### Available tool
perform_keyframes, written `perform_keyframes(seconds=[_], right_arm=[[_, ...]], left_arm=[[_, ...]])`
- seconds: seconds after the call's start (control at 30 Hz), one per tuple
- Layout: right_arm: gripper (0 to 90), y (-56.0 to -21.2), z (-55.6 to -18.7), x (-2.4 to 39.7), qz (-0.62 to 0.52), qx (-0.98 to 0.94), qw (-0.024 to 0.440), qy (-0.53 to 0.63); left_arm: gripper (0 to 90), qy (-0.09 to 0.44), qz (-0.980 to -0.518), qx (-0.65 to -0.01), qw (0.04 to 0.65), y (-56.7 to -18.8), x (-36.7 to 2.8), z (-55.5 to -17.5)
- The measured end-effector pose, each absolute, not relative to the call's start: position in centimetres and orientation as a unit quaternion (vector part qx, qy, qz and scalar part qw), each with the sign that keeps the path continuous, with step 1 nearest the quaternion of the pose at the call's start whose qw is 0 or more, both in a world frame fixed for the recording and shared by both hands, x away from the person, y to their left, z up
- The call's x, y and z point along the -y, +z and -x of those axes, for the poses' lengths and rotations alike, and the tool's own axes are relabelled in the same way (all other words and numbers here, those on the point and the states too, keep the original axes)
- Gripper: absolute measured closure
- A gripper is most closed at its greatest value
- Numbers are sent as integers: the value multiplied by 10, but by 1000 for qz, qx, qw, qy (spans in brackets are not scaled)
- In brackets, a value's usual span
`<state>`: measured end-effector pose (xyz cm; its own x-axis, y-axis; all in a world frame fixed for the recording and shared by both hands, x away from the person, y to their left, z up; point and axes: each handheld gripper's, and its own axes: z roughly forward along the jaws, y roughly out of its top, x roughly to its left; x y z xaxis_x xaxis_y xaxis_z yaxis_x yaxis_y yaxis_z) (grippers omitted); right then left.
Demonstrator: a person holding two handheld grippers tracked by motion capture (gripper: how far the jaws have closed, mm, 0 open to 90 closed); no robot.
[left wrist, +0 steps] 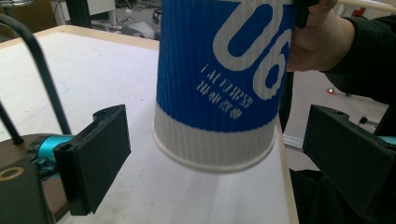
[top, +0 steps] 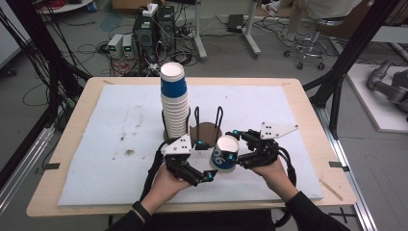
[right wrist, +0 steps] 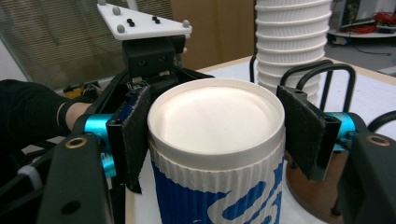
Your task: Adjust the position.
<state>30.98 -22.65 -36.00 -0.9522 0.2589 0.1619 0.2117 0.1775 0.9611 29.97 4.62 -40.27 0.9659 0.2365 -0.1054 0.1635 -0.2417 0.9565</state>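
— Cup [top: 224, 154] first: where is it, and who has it?

— Lifted off the white mat [top: 120, 115], near the middle of the worktop's [top: 67, 144] near edge, upside down with its base toward the right tool's camera. The right tool [top: 239, 150] is clamped on it — in the right gripper view both pads [right wrist: 133, 135] press the ribbed wall just under the base rim.

— And the left tool [top: 204, 161]?

— Its jaws stand apart, one on each side of the cup's wide mouth in the left gripper view, touching nothing yet.

— So a handover, or a two-tool turn?

— Looks like one, though I'm judging. To do it well, I'd bring the left tool up until its pads straddle the blue band rather than the white lip — the lip is thin and would buckle. Close squarely across the widest line, gently, since ribbed paper dents.

— When does the right tool let go?

— Only after the left pads sit flat on both sides. Keep the cup away from the tall stack [top: 174, 98] and the wire holder [top: 208, 122] behind it toward the far edge; a knock there would topple the stack.
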Motion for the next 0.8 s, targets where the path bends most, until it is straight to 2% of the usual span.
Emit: perform_keyframes(seconds=[0.6, 0.8], right_arm=[[312, -362, -305, 215, -140, -769, -4, 624], [312, -362, -305, 215, -141, -769, -4, 623]], left_arm=[[77, 7, -789, -118, 603, -412, -27, -306], [128, 11, -792, -107, 601, -412, -25, -304]])
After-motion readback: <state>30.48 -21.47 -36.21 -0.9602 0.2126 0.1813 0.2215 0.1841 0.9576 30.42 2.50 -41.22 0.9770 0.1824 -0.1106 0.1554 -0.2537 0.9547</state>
